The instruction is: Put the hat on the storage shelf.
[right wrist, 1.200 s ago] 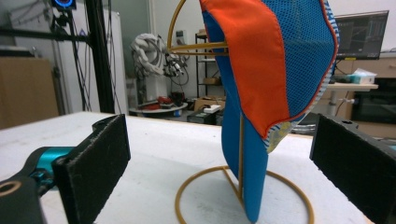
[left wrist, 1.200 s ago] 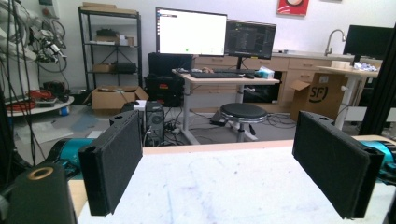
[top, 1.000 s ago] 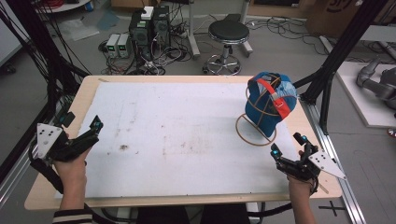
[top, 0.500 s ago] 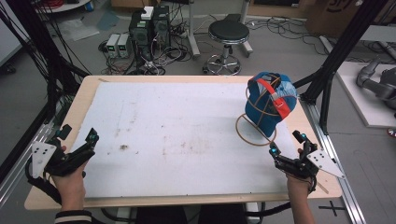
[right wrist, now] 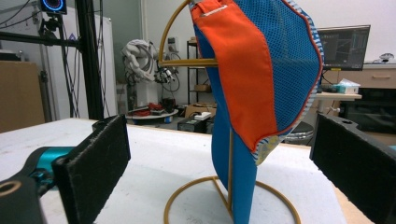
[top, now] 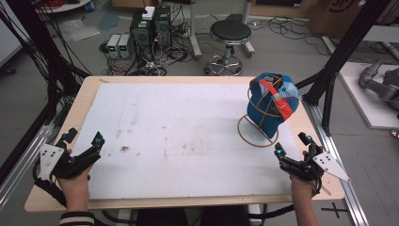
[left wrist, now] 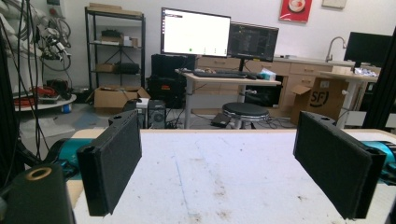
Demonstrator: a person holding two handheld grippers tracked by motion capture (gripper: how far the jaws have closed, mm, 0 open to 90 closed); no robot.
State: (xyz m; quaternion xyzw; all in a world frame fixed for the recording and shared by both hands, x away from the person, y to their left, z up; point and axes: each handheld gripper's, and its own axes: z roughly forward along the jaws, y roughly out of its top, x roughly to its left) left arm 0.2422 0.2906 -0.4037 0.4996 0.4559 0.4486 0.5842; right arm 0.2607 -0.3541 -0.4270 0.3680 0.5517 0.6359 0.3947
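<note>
Cap point(right wrist: 261, 70) on its stand point(right wrist: 224, 196) sits just beyond the right gripper's point(top: 294, 147) spread fingers point(right wrist: 95, 163).

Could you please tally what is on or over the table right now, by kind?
Caps: 1, a blue and orange cap
Wire stands: 1, the gold stand holding it
Tongs: 2, the left tongs and the right tongs, both open
Total: 4

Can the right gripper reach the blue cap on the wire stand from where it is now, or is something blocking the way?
Probably yes. The right gripper is open and faces the blue cap on its wire stand, with only bare table between them.
</note>
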